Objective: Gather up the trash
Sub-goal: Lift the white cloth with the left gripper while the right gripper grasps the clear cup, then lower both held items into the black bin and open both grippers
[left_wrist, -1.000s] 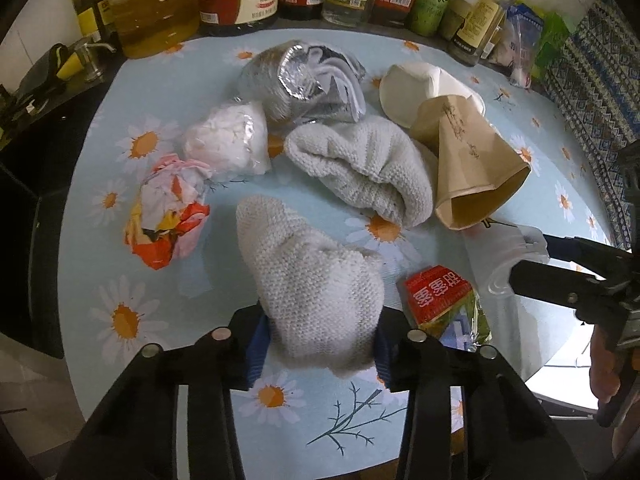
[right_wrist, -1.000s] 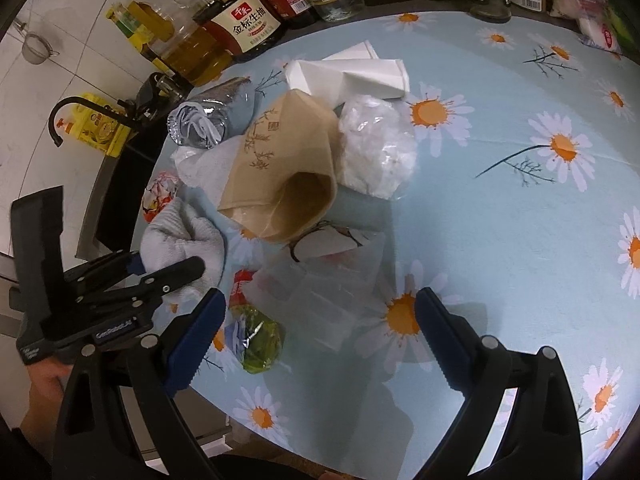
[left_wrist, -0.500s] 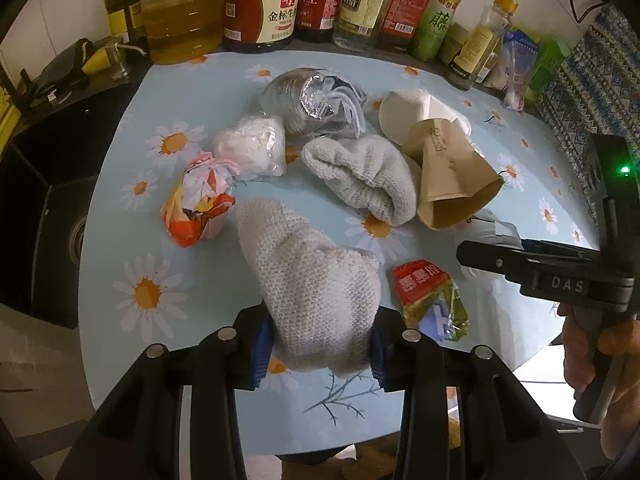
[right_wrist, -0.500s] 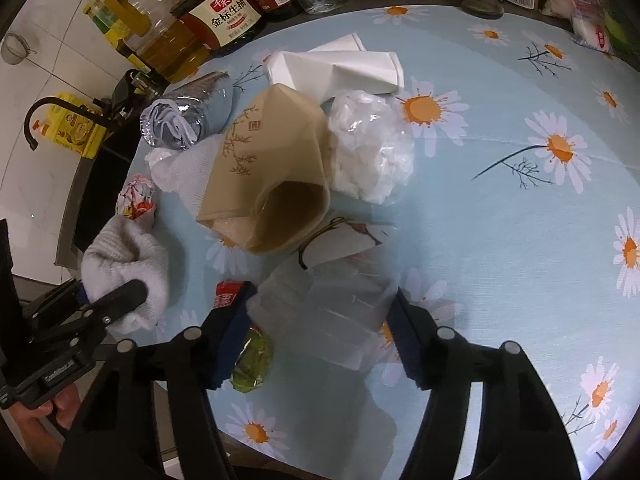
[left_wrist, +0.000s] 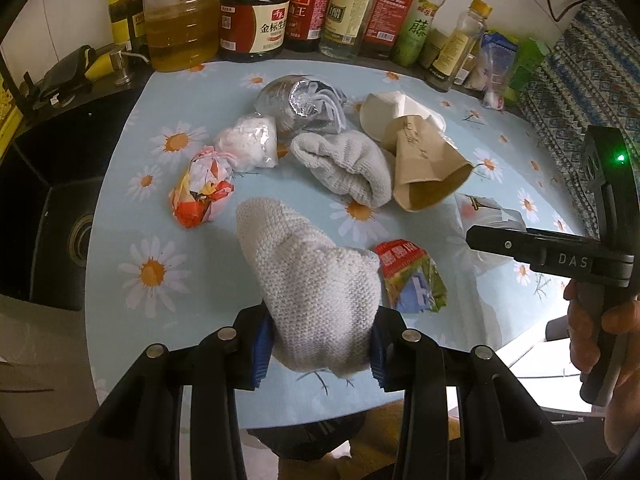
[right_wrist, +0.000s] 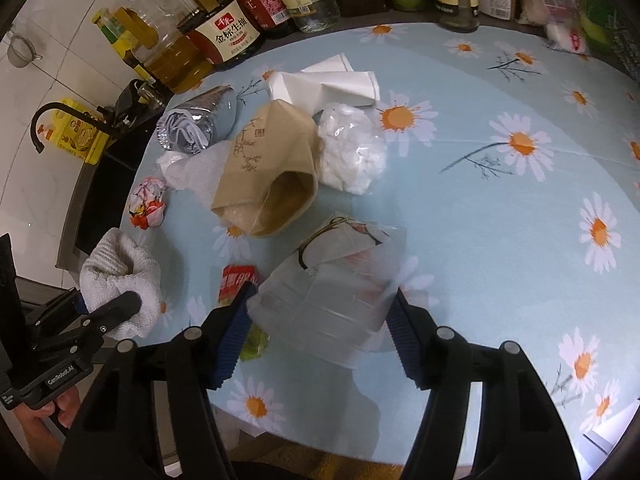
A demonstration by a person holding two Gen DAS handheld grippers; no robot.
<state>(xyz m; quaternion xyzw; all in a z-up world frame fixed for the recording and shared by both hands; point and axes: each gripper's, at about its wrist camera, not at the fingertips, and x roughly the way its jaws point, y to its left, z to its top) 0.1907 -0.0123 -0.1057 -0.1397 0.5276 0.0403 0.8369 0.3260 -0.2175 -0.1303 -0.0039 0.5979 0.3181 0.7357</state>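
Gripping a white knitted cloth (left_wrist: 316, 280), the left gripper (left_wrist: 318, 352) has both blue pads pressed into its bunched end; the cloth hangs clear above the daisy-print counter (left_wrist: 132, 184). The right gripper (right_wrist: 320, 312) is clamped on a clear plastic bag (right_wrist: 332, 280) with printed paper inside; its jaws closed in on it within the last second. A hand (left_wrist: 600, 328) holds the right gripper's handle.

On the counter: a red-and-green snack wrapper (left_wrist: 408, 276) near the front edge, a brown paper bag (left_wrist: 428, 168) lying open-mouthed, a second knitted cloth (left_wrist: 348, 168) touching it, a crumpled colourful wrapper (left_wrist: 200, 192), a bagged white wad (left_wrist: 252, 144), and a foil pouch (left_wrist: 300, 100). Condiment bottles (left_wrist: 256, 16) line the back.
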